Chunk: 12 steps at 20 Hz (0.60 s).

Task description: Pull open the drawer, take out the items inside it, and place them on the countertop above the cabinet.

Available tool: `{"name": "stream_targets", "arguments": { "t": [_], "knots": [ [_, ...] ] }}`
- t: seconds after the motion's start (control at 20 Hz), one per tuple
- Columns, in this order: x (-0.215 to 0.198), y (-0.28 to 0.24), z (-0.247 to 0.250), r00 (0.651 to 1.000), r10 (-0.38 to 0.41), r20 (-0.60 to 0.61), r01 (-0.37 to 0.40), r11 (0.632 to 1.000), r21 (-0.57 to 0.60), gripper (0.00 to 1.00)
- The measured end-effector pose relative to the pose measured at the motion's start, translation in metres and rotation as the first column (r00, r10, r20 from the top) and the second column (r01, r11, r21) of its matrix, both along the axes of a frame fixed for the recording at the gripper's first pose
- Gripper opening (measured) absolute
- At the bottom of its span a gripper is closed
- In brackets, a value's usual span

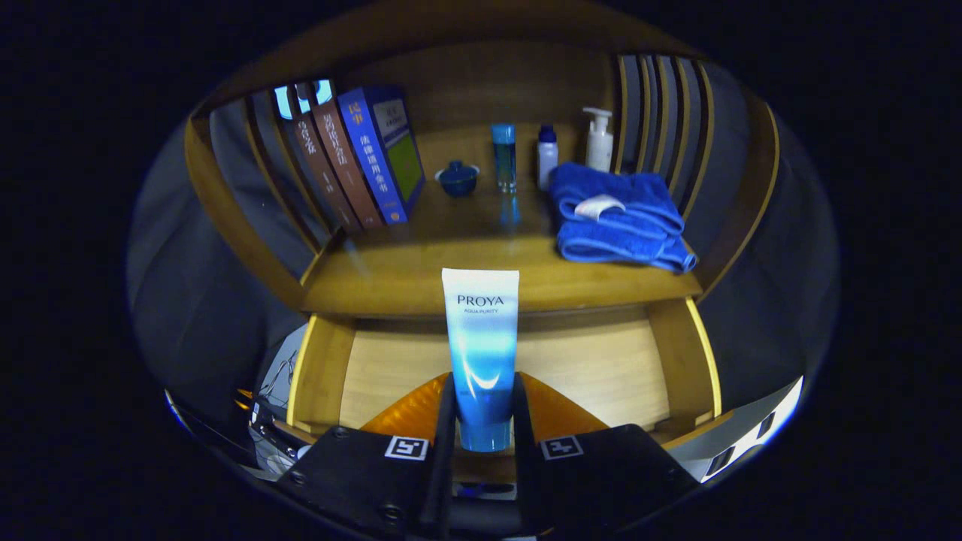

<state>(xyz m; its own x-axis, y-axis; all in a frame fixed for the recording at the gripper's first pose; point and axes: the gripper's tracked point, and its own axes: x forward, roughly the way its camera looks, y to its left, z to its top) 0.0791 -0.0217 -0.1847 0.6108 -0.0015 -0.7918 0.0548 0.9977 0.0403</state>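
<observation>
You are holding the gripper (485, 409) with both fingers clamping the blue tube (481, 353) upright above the open drawer (601, 368), just below the countertop (421, 278).

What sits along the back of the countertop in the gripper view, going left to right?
Books → small blue lidded cup → tall blue bottle → small white bottle → white pump bottle. The tongs grip the blue tube.
</observation>
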Motion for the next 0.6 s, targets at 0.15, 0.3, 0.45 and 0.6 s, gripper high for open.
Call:
{"name": "stream_targets", "arguments": {
  "t": [0.15,0.3,0.45,0.6],
  "knots": [
    [0.042,-0.002,0.015,0.999,0.004,0.037,-0.004,1.000,-0.009,0.39],
    [0.089,0.002,0.015,0.998,0.007,0.056,-0.006,1.000,-0.015,0.39],
    [0.132,0.000,-0.008,1.000,0.000,0.012,0.001,1.000,-0.015,0.39],
    [0.158,-0.002,-0.038,0.999,-0.028,-0.045,0.028,1.000,0.001,0.39]
  ]
}}
